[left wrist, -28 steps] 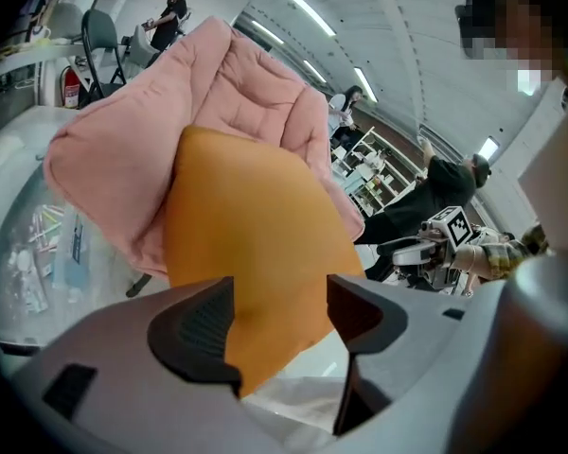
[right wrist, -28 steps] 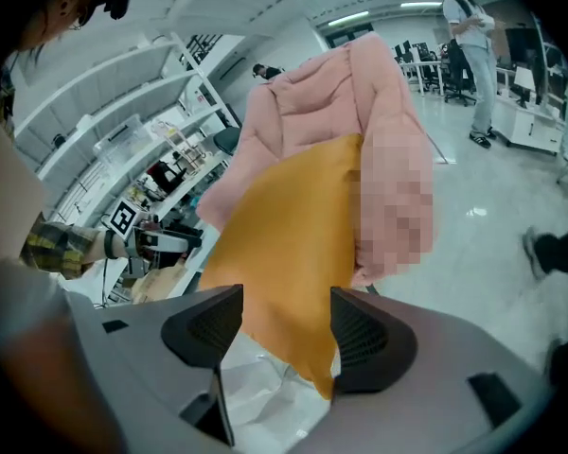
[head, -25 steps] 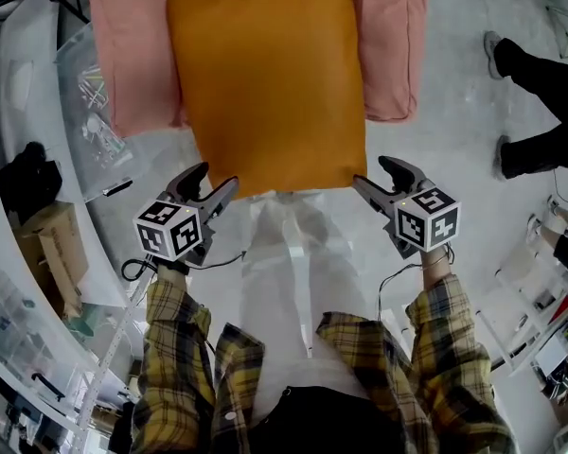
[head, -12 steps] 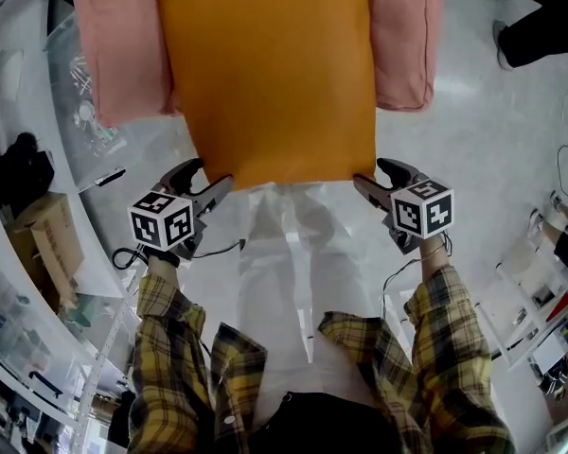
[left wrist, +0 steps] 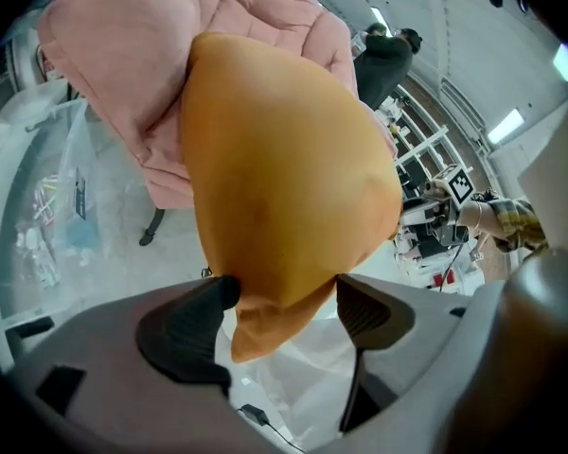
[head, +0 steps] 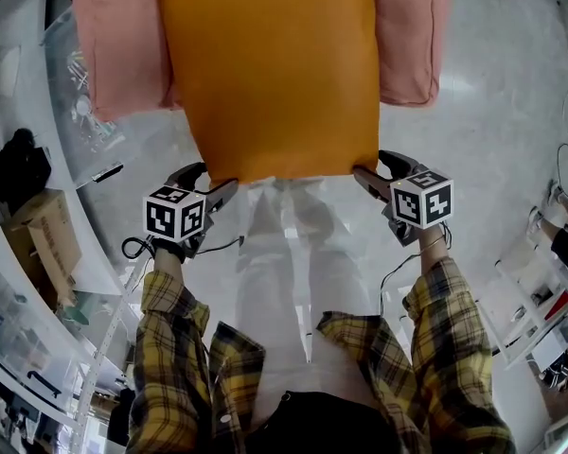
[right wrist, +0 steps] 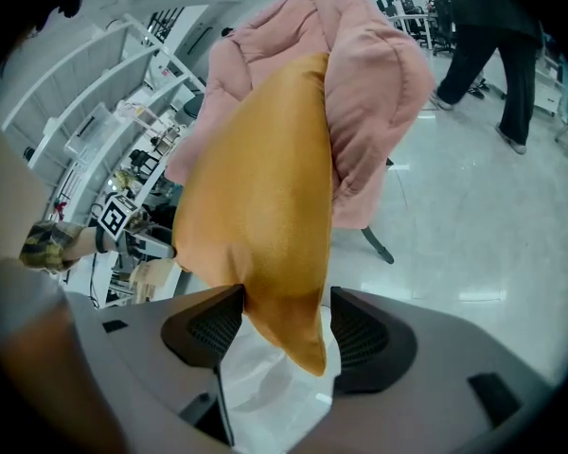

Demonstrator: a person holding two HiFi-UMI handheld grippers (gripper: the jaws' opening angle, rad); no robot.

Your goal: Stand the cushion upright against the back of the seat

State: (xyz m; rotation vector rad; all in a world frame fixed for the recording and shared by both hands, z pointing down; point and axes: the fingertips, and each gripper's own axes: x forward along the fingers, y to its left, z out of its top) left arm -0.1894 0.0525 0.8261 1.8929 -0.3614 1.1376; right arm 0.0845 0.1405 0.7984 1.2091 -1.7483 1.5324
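Observation:
An orange cushion (head: pixel 270 74) lies over the pink padded chair (head: pixel 118 55), its near edge toward me. My left gripper (head: pixel 213 178) is at its near left corner. In the left gripper view the jaws are opening around that corner of the cushion (left wrist: pixel 284 178), which sits loosely between the pads of the left gripper (left wrist: pixel 286 296). My right gripper (head: pixel 374 165) is at the near right corner. In the right gripper view that corner of the cushion (right wrist: pixel 265 197) fills the gap of the right gripper (right wrist: pixel 284 305), which is shut on it.
A clear plastic bag with small items (head: pixel 80 112) lies on the floor left of the chair, and a cardboard box (head: pixel 43 235) sits nearer. White shelving (head: pixel 540 310) stands at the right. A person in dark clothes (right wrist: pixel 492 36) stands beyond the pink chair (right wrist: pixel 369 93).
The cushion has gone further onto the pink chair, and both grippers have followed its near edge. The left gripper's jaws stand wider than before.

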